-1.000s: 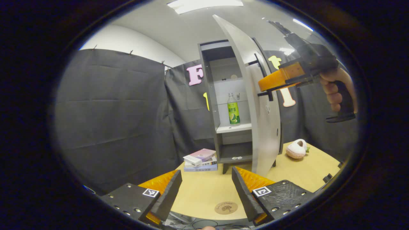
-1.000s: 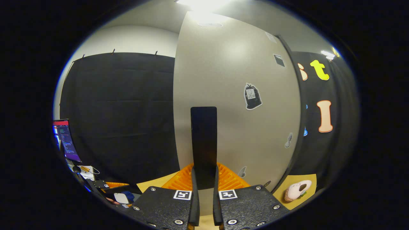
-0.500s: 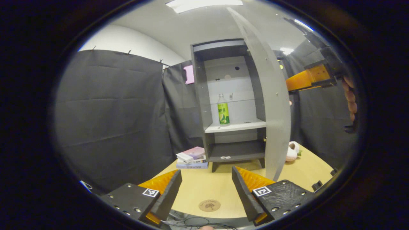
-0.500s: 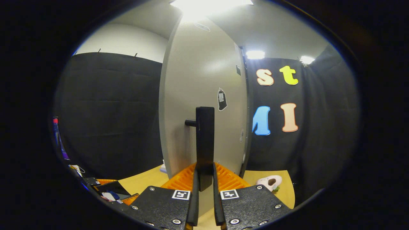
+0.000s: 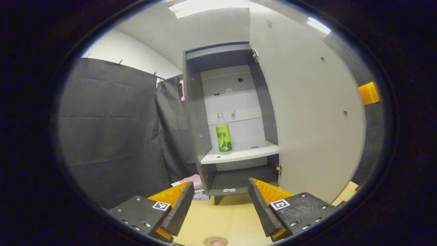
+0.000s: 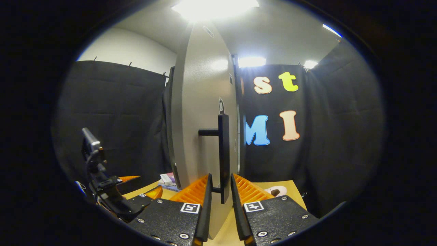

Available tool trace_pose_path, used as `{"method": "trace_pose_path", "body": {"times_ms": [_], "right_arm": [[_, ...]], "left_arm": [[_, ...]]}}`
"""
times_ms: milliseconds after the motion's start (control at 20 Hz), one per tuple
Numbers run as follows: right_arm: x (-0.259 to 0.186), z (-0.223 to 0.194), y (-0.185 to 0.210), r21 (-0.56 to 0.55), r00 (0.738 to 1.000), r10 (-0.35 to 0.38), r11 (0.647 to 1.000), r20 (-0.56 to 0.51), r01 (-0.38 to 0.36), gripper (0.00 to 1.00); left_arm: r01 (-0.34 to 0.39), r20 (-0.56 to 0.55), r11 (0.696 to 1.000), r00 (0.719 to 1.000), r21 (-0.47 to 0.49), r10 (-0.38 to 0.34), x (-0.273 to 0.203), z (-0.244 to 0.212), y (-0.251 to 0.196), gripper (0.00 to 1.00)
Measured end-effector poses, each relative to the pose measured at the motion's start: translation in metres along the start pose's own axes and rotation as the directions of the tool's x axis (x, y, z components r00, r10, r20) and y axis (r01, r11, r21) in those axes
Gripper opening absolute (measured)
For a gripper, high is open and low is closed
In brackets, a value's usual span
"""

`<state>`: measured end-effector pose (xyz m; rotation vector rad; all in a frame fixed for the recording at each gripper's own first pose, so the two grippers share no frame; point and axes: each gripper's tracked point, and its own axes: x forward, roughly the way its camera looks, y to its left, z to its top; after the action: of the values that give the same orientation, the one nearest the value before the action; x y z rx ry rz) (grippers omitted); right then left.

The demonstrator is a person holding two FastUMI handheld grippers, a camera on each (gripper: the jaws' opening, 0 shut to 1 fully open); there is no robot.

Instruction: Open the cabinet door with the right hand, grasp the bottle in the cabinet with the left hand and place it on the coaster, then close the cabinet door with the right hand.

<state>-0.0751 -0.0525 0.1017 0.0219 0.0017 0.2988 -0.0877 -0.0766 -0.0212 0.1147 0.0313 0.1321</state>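
Facing the open cabinet (image 5: 205,102), the left gripper (image 5: 220,205) hangs above the tabletop (image 5: 222,218) with fingers spread wide and nothing between them. A green-labelled bottle (image 5: 223,134) stands upright on the white shelf (image 5: 239,154), near its left front edge, with bare shelf to its right. The cabinet door (image 5: 307,112) is swung wide (its inner face fills the right side). The right gripper (image 6: 221,201) straddles the black door handle (image 6: 223,153), its fingers slightly parted; whether they press it I cannot tell. The coaster (image 5: 215,241) lies at the table's near edge.
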Motion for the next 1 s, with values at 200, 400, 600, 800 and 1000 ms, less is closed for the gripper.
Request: {"method": "trace_pose_path", "body": {"times_ms": [200,400,600,800,1000], "right_arm": [[-0.004,0.004,-0.020,-0.052,0.998,-0.056,0.997,0.030,0.057,0.46],[-0.014,0.003,-0.039,-0.108,0.983,-0.176,0.978,0.053,0.181,0.51],[-0.016,0.007,-0.049,-0.109,0.969,-0.234,0.964,0.074,0.241,0.57],[-0.019,0.011,-0.062,-0.131,0.945,-0.312,0.937,0.102,0.324,0.65],[-0.019,0.008,-0.068,-0.073,0.925,-0.361,0.926,0.119,0.371,0.80]], "left_arm": [[0.015,0.008,0.999,1.000,-0.030,-0.015,0.079,-0.002,-0.003,0.90],[0.040,0.048,0.999,0.998,0.022,-0.041,0.164,0.016,-0.004,0.92],[0.069,0.058,0.995,0.996,0.069,-0.073,0.242,0.013,-0.009,0.90],[0.079,0.076,0.991,0.993,0.110,-0.088,0.303,0.010,-0.018,0.90],[0.076,0.077,0.993,0.994,0.088,-0.082,0.349,0.005,-0.015,0.90]]}}
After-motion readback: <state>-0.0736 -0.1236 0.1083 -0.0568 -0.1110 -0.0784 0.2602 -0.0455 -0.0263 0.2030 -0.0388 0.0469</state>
